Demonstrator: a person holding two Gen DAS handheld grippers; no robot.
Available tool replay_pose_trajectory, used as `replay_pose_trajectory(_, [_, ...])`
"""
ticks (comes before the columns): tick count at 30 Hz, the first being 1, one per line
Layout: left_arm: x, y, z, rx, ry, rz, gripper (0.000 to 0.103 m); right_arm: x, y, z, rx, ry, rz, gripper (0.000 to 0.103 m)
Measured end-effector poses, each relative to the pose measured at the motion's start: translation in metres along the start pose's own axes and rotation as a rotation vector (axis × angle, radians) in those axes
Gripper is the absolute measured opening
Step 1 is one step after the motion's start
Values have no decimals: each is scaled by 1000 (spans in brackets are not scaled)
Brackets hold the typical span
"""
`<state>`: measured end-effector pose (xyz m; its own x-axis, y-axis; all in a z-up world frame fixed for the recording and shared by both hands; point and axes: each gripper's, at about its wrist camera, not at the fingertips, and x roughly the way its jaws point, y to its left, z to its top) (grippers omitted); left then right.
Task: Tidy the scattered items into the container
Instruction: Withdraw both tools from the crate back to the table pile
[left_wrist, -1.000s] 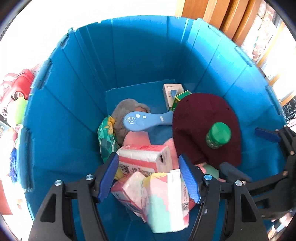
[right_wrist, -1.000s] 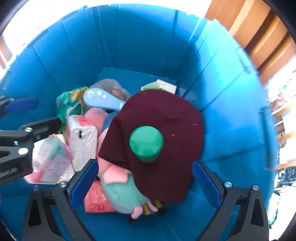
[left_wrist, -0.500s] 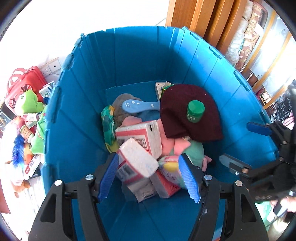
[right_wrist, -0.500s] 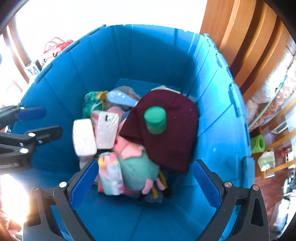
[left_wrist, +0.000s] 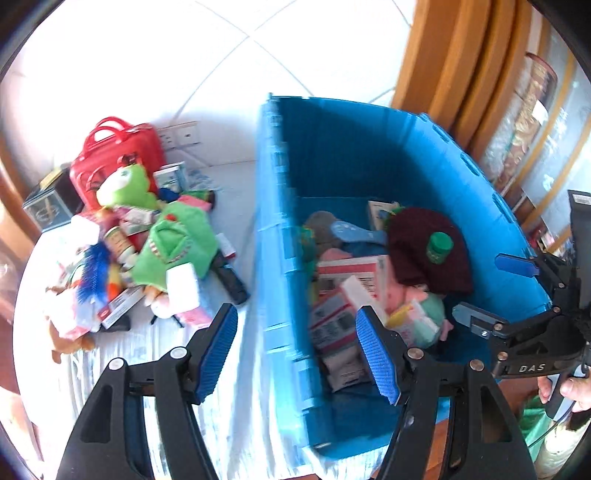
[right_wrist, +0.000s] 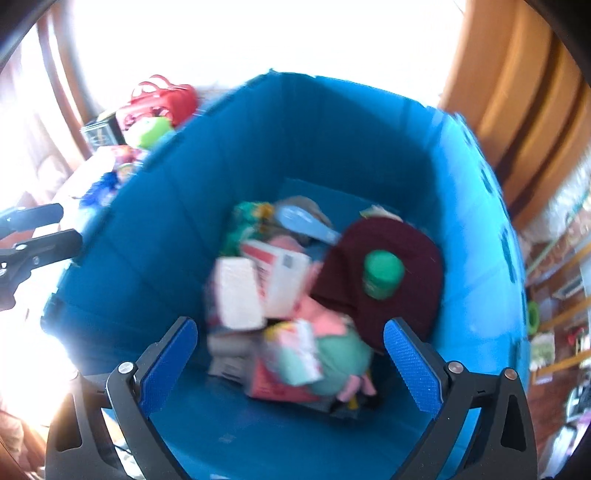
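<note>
The blue bin (left_wrist: 332, 155) holds a maroon hat (left_wrist: 413, 258), a green-capped bottle (left_wrist: 439, 246), tissue packs (left_wrist: 351, 273), a blue brush and a pink and teal plush. My left gripper (left_wrist: 295, 325) is open and empty, straddling the bin's left wall from above. Left of the bin lies a pile with a green plush (left_wrist: 173, 243), a red bag (left_wrist: 118, 155) and a white pack (left_wrist: 183, 284). My right gripper (right_wrist: 291, 328) hangs open and empty over the bin (right_wrist: 332, 140), above the tissue packs (right_wrist: 236, 291) and hat (right_wrist: 417, 251). The right wrist view is blurred.
The pile rests on a white cloth (left_wrist: 236, 406) that runs along the bin's left side. Wooden furniture (left_wrist: 461, 66) stands behind the bin at the right. A person's hand (left_wrist: 569, 387) grips the right gripper's handle at the lower right.
Both grippers have lifted up out of the bin. The left one has swung leftward, bringing the pile into view. The tissue packs that were at its fingers now lie in the bin.
</note>
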<state>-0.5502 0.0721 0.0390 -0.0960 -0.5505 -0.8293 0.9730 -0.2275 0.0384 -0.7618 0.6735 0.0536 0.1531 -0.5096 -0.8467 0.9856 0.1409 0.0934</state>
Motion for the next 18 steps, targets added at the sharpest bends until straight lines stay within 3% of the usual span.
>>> replay_pose_trajectory(10, [-33,165,-57,-123,-11,75,66,-6,152,35,-73,-75,61,103])
replay_pose_trajectory(18, [-50,309,-113,-203,12,205,66,17,279,45,-79,-75,136,103])
